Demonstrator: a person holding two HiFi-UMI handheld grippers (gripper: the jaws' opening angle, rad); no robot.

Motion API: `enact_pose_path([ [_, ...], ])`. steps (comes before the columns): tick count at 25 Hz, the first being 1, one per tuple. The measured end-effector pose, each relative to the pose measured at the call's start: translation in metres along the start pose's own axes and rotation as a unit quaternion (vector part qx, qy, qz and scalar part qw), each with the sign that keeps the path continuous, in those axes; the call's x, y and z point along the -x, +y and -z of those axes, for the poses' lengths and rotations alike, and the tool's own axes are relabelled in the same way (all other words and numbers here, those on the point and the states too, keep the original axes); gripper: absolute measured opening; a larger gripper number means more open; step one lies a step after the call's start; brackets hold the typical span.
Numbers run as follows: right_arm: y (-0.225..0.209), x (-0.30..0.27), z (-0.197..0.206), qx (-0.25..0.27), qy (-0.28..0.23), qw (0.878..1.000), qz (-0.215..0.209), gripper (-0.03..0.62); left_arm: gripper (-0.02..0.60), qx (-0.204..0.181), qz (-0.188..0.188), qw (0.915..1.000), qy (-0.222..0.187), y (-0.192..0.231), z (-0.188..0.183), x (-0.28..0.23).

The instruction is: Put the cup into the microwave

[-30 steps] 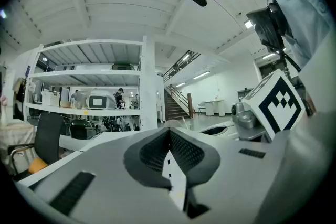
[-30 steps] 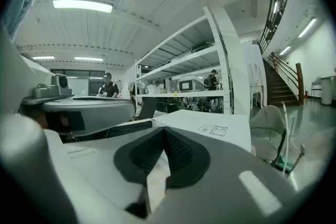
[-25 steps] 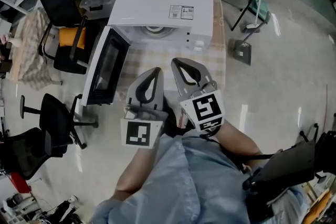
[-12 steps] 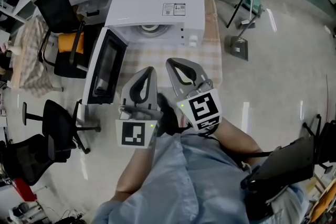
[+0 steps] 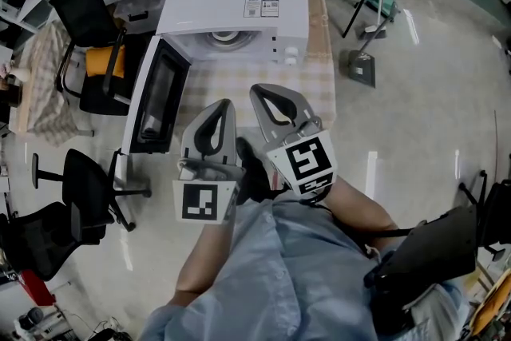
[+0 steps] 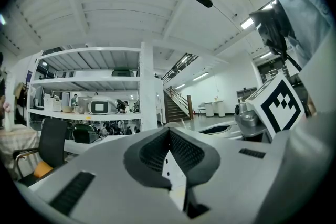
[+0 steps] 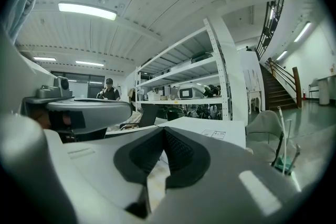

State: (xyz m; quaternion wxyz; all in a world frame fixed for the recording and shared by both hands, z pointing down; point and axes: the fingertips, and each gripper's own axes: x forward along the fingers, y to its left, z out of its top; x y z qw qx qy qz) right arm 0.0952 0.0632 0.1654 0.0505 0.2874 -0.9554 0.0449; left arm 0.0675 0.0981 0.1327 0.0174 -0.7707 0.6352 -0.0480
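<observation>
The white microwave [image 5: 239, 4] stands at the far end of a small table with a checked cloth [image 5: 307, 84]. Its door [image 5: 156, 96] hangs open to the left. A round pale shape [image 5: 226, 36] shows in the cavity mouth; I cannot tell whether it is the cup or the turntable. My left gripper [image 5: 223, 103] and right gripper [image 5: 259, 89] hover side by side over the cloth, short of the microwave, both shut and empty. The left gripper view shows the left gripper's [image 6: 169, 131] pads meeting on nothing. In the right gripper view the right gripper's [image 7: 164, 131] pads also meet, with the microwave's top [image 7: 210, 131] ahead.
Black office chairs [image 5: 88, 180] and a chair with an orange cushion [image 5: 108, 64] stand left of the table. A dustpan [image 5: 361, 68] and broom lie on the floor to the right. Shelving [image 6: 89, 86] and a staircase [image 7: 281, 86] are farther off.
Both grippers have drawn back a little from the microwave toward the person, still shut. The door stays open.
</observation>
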Motion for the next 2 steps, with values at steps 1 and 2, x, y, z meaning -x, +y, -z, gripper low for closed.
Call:
enact_pose_path([
  [1,0.0005,0.0005,0.0004,0.000,0.000,1.000,-0.002,0.002,0.005,0.001,-0.001,1.0000,0.001,-0.0001,0.0005,0.0006],
  [2,0.0011,0.0010,0.0008,0.001,0.000,1.000,-0.003,0.002,0.005,0.003,-0.002,1.0000,0.001,-0.0003,0.0009,0.0011],
])
